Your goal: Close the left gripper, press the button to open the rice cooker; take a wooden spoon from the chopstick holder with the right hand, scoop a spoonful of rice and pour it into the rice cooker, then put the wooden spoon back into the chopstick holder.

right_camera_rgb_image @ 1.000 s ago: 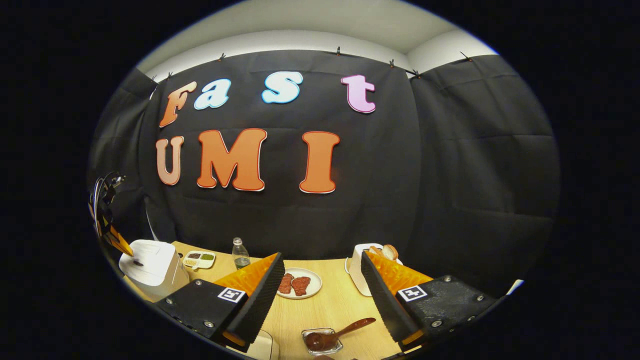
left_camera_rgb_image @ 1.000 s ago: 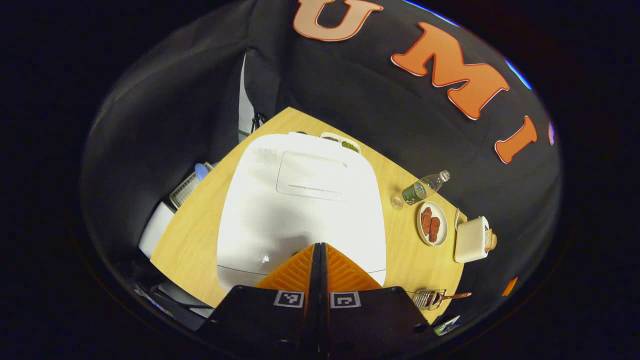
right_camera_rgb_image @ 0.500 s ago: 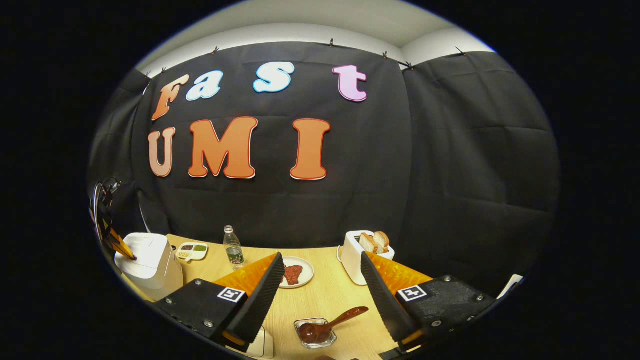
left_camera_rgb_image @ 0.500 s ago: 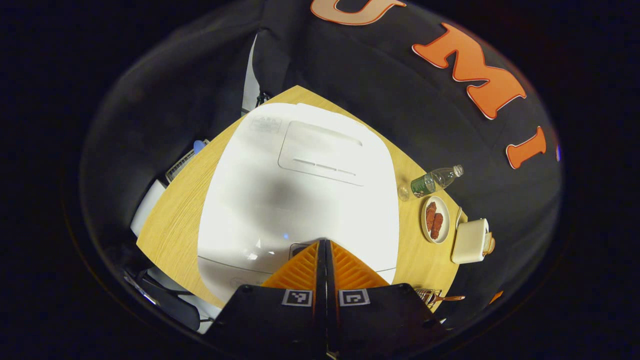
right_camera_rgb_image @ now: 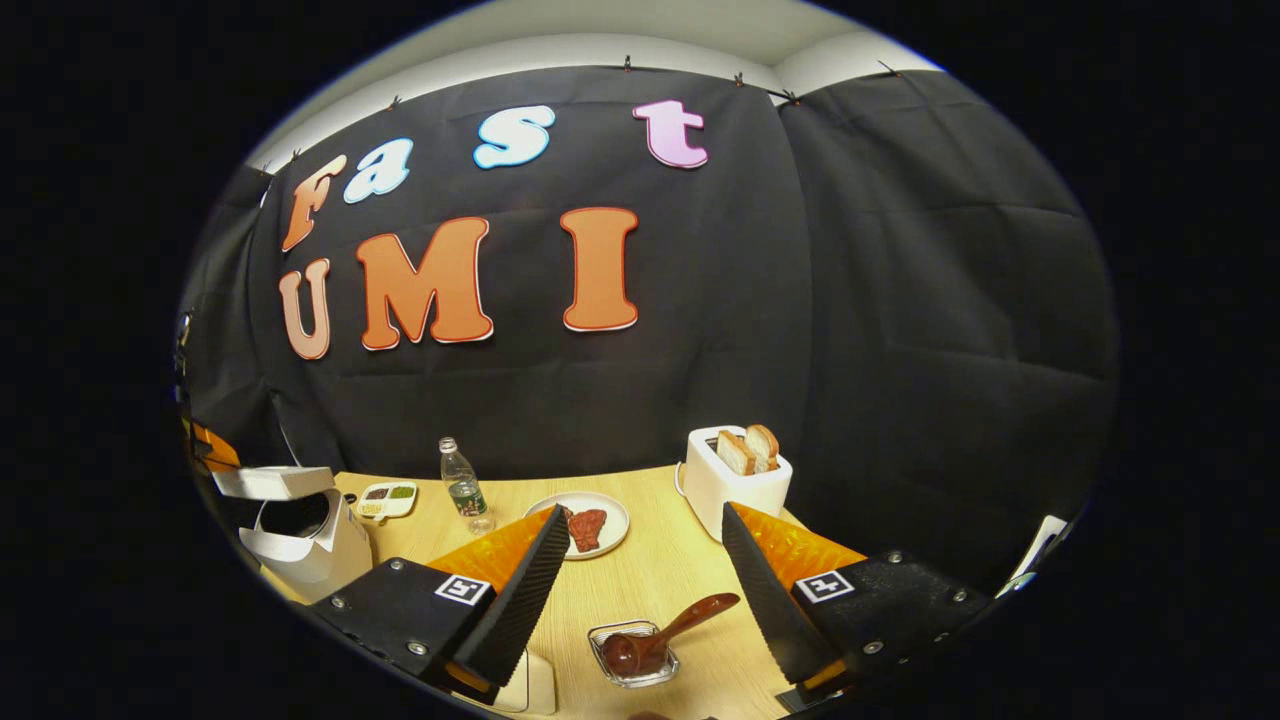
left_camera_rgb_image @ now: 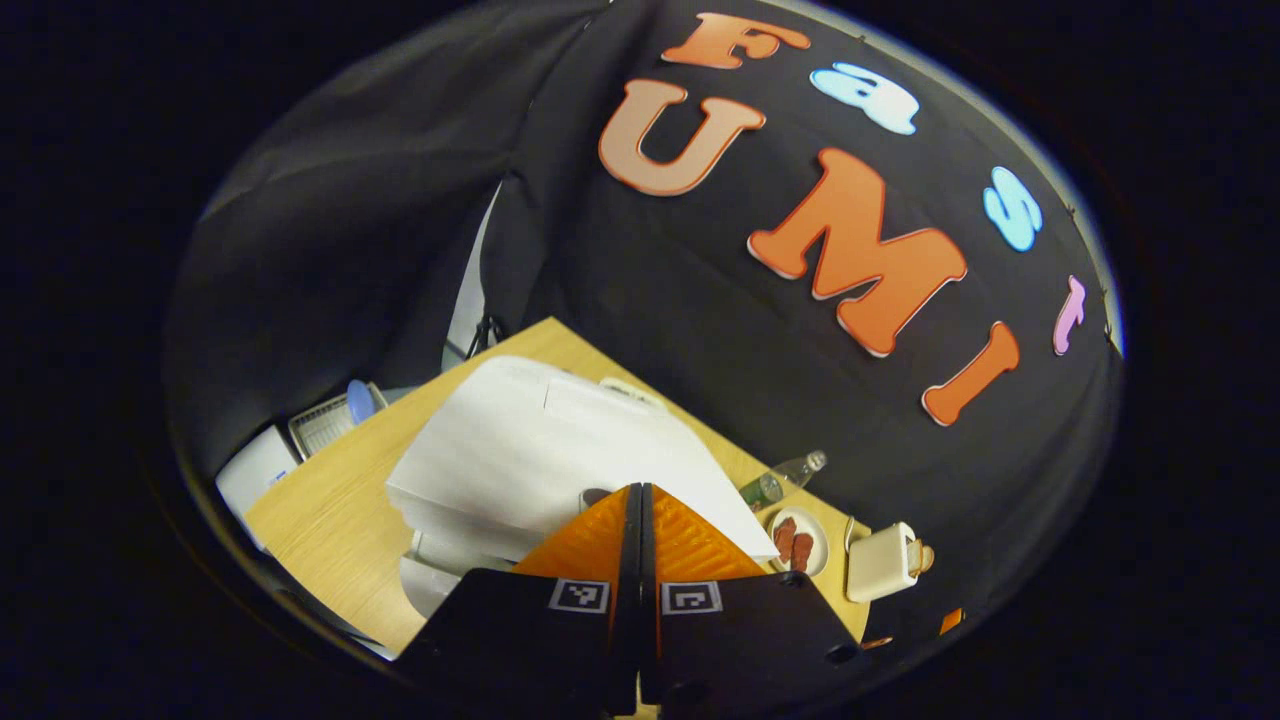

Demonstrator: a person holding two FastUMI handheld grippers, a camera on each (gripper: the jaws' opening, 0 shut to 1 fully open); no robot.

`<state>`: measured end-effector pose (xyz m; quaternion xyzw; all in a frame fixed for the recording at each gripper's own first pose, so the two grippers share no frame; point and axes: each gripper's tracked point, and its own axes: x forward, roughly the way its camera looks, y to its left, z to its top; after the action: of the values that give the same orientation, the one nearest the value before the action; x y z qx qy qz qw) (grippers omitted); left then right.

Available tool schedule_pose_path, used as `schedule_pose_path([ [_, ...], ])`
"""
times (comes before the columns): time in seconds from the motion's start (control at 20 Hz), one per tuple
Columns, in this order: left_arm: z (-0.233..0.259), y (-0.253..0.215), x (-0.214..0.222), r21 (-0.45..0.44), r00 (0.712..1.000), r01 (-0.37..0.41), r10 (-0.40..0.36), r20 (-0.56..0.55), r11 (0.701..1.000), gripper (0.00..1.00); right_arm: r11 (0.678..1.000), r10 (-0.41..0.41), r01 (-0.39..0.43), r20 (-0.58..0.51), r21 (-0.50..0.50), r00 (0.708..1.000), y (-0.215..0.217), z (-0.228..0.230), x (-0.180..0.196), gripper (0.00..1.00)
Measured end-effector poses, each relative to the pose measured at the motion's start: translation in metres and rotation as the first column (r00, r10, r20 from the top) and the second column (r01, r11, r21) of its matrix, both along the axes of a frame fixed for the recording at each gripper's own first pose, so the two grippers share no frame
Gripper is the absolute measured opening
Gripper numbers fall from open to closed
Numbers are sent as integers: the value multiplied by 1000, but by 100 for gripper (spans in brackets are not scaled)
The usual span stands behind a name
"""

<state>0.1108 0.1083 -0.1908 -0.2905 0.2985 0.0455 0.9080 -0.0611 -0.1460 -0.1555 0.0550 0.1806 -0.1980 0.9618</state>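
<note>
The white rice cooker stands with its lid sprung up at a slant. My left gripper is shut with nothing in it, its tips just over the lid's near edge. In the right gripper view the rice cooker sits at the far left with its lid raised and the dark pot showing. A brown wooden spoon lies with its bowl in the small wire chopstick holder, handle pointing up to the right. My right gripper hangs open above and behind the spoon, apart from it.
On the wooden table stand a white toaster with bread, a plate of meat, a water bottle and a small divided dish. A white container sits at the near edge. A wire rack lies beyond the table.
The cooker lid has popped up from flat to raised. My left gripper has pulled up and back from the lid, staying shut. The right gripper has tipped down a little; it stays open.
</note>
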Motion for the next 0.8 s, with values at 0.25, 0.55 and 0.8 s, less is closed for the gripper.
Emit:
schedule_pose_path([
  [0.25, 33, 15, -11, 66, 987, -120, 113, 112, 991, 5, 997, 42, -34, -128, 66, 991, 7, -59, -14, 95],
  [0.55, 51, -6, -37, 112, 980, -80, 58, 188, 990, 36, 989, 14, 22, -244, 144, 970, -3, -111, -30, 95],
  [0.8, 53, -13, -53, 188, 977, -88, 48, 206, 978, 74, 964, 7, 72, -294, 255, 956, -10, -144, -32, 95],
])
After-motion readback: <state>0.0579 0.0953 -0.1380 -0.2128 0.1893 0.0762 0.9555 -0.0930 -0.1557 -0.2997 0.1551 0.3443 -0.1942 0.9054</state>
